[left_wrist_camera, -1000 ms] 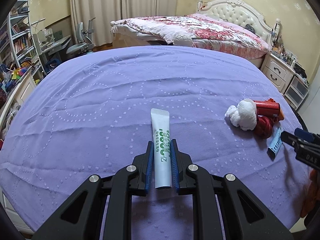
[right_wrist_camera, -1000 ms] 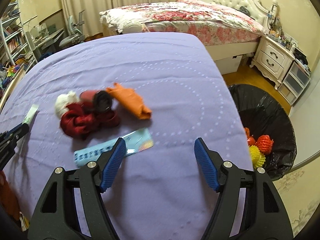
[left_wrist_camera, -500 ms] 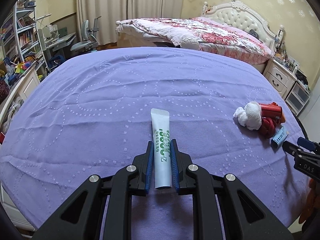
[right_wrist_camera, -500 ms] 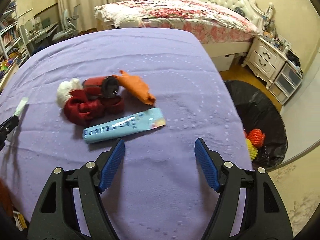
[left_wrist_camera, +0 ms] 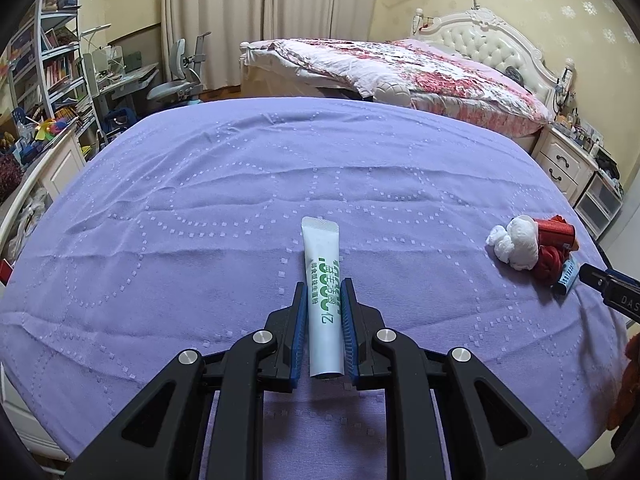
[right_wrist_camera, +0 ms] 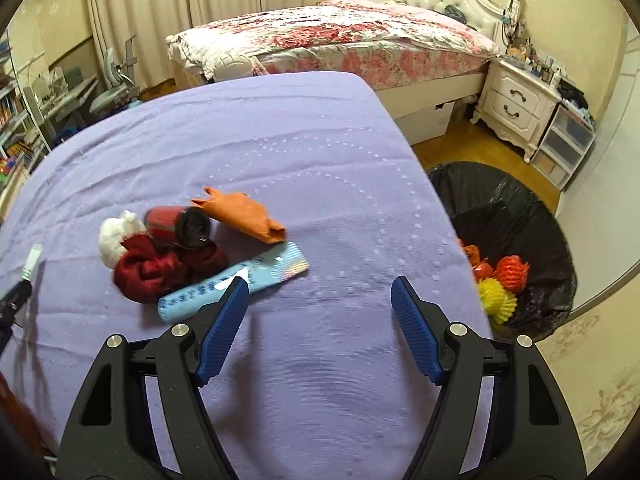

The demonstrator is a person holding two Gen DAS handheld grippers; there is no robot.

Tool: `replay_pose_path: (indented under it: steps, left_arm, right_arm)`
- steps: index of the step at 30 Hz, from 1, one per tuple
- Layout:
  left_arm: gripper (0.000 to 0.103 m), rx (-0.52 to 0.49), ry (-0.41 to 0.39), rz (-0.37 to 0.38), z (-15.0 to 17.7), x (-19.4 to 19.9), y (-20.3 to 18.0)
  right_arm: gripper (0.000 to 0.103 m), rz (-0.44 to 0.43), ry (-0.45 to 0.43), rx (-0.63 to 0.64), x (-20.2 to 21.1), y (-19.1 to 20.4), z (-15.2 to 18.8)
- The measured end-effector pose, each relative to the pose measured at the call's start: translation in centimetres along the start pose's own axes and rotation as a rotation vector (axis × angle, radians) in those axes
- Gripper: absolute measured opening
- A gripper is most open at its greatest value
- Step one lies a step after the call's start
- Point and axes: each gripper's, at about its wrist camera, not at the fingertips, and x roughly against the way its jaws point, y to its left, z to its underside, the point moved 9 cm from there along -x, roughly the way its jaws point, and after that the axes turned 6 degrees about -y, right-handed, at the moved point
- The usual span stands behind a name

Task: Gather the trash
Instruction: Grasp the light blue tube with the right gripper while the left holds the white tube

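My left gripper (left_wrist_camera: 324, 292) is shut on a white tube with green print (left_wrist_camera: 323, 276), held over the purple table cover (left_wrist_camera: 200, 208). My right gripper (right_wrist_camera: 318, 292) is open and empty above the cover. Its left finger is over the near end of a light blue wrapper (right_wrist_camera: 236, 282). Beside the wrapper lie a dark red cloth (right_wrist_camera: 160, 266), a red can (right_wrist_camera: 176, 226), a white wad (right_wrist_camera: 114, 236) and an orange wrapper (right_wrist_camera: 244, 216). The same pile shows at the right of the left wrist view (left_wrist_camera: 528, 244). A black-lined trash bin (right_wrist_camera: 508, 216) stands off the table's right edge.
The bin holds orange and yellow foam nets (right_wrist_camera: 500, 280). A floral bed (right_wrist_camera: 340, 44) and white nightstand (right_wrist_camera: 516, 100) stand beyond the table. A desk, chair and shelves (left_wrist_camera: 60, 92) are at the far left.
The right gripper has moved forward and left, closer to the trash pile, still open. The left gripper keeps holding the tube and has risen a little.
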Motion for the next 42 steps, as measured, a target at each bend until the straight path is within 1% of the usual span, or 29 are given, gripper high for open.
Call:
replay_pose_path:
  steps: [3, 6, 9, 12, 15, 21, 25, 27, 29, 31, 33, 35, 36, 38, 42]
  left_arm:
    - [0.018, 0.002, 0.001, 0.003, 0.1, 0.0, 0.0]
    - [0.018, 0.003, -0.003, 0.007, 0.1, 0.0, 0.0]
    - [0.018, 0.012, 0.001, 0.011, 0.1, -0.1, 0.2]
    - [0.018, 0.015, 0.004, 0.015, 0.2, -0.1, 0.3]
    - [0.018, 0.014, 0.002, 0.015, 0.2, -0.1, 0.3]
    - [0.018, 0.002, 0.0, 0.018, 0.1, -0.1, 0.1]
    - [0.018, -0.003, 0.0, 0.017, 0.0, -0.2, 0.0]
    - [0.018, -0.005, 0.001, 0.016, 0.0, -0.2, -0.1]
    - [0.018, -0.006, 0.002, 0.015, 0.1, -0.3, -0.1]
    - [0.018, -0.006, 0.004, 0.015, 0.1, -0.3, -0.1]
    - [0.018, -0.007, 0.005, 0.015, 0.1, -0.4, -0.1]
    - [0.018, -0.006, 0.003, 0.015, 0.1, -0.3, -0.1]
    - [0.018, -0.008, 0.002, 0.016, 0.1, -0.3, -0.1]
    - [0.018, -0.011, -0.001, 0.015, 0.1, -0.3, -0.1]
    - [0.018, -0.014, -0.012, 0.017, 0.0, -0.1, -0.4]
  right_arm:
    - [0.072, -0.024, 0.0, -0.005, -0.4, 1.4, -0.4]
    - [0.072, -0.018, 0.019, 0.03, -1.3, 2.9, -0.3]
    - [0.073, -0.001, 0.026, 0.065, -1.4, 3.4, 0.4]
    - [0.073, -0.004, 0.031, 0.07, -0.9, 3.1, 1.0]
    - [0.076, 0.015, 0.026, 0.074, -0.3, 2.0, 1.5]
    - [0.076, 0.019, 0.02, 0.063, 0.3, 0.6, 2.0]
    - [0.075, 0.003, 0.012, 0.071, 0.2, 0.9, 1.5]
    - [0.07, -0.011, 0.006, 0.081, 0.2, 1.3, 1.3]
    - [0.06, -0.026, 0.011, 0.095, 0.1, 1.9, 1.3]
    - [0.056, -0.035, 0.017, 0.103, 0.0, 2.1, 1.5]
    - [0.049, -0.039, 0.009, 0.114, 0.2, 2.2, 1.6]
    - [0.036, -0.043, 0.006, 0.119, 0.4, 2.2, 1.7]
    - [0.033, -0.043, 0.006, 0.12, 0.5, 2.1, 1.7]
    - [0.022, -0.042, 0.006, 0.122, 0.6, 2.0, 1.7]
    - [0.02, -0.054, 0.003, 0.109, 0.8, 1.7, 1.8]
